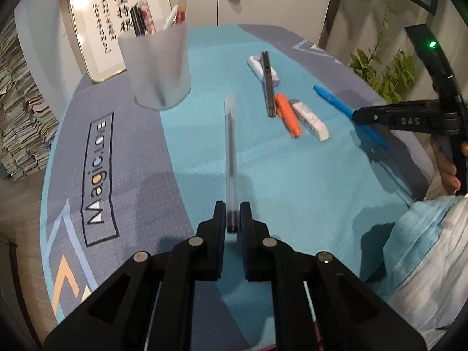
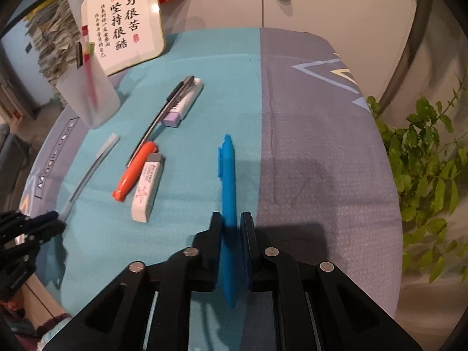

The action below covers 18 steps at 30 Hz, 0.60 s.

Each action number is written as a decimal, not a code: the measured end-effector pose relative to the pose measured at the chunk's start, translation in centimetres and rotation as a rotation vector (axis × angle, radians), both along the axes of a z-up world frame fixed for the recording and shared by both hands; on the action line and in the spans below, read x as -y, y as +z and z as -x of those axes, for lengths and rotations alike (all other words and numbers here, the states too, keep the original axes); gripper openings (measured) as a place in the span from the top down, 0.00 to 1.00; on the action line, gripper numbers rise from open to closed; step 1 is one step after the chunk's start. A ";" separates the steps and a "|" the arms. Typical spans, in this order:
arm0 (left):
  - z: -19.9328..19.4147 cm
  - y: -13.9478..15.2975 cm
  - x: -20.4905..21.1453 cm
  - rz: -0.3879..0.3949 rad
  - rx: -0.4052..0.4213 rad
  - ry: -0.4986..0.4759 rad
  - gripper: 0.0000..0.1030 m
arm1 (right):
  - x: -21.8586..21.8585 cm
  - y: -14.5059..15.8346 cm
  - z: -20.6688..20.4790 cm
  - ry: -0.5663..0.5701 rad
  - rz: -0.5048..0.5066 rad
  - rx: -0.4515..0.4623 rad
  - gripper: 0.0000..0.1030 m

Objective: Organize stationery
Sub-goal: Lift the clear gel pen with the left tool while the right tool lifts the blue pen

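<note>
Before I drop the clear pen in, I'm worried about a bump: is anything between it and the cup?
Nothing visible. The left claw holds the clear pen, and only bare mat lies between it and the cup; the other stationery lies off to the right.

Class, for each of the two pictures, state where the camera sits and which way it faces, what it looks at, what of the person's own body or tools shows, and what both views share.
Left wrist view: on the left gripper, looking down its fingers at a clear pen it grips; the right gripper and a hand show at right.
Right wrist view: on the right gripper, looking along the blue pen it grips; the left gripper shows at left.
Shared: frosted cup, orange marker, white eraser.
</note>
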<state>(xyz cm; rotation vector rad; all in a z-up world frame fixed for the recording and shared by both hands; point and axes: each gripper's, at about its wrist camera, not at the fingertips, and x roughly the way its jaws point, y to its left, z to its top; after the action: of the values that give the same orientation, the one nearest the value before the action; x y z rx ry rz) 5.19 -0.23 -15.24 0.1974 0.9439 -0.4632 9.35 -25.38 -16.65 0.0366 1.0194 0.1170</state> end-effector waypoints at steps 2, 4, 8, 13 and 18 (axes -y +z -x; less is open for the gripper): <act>-0.5 0.5 0.2 0.000 0.019 0.009 0.89 | 0.3 0.4 -0.1 -0.011 -0.013 0.003 0.89; -1.5 0.8 0.7 -0.003 0.034 0.018 0.86 | 0.5 0.9 -0.4 -0.016 -0.014 0.013 0.83; -4.4 0.9 2.3 -0.010 0.043 0.041 0.82 | 0.4 1.4 -1.5 -0.024 -0.030 0.036 0.69; -6.9 0.4 4.3 -0.020 0.024 0.029 0.78 | 0.2 0.9 -2.9 -0.023 -0.027 0.025 0.69; -8.2 0.0 5.8 -0.029 0.009 0.000 0.67 | -0.1 0.7 -4.3 -0.013 -0.018 0.015 0.69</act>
<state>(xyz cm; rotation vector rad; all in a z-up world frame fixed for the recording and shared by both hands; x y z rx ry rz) 13.40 -6.04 -15.20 0.2258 0.9427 -0.4486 13.64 -25.32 -15.97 0.0584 1.0035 0.1142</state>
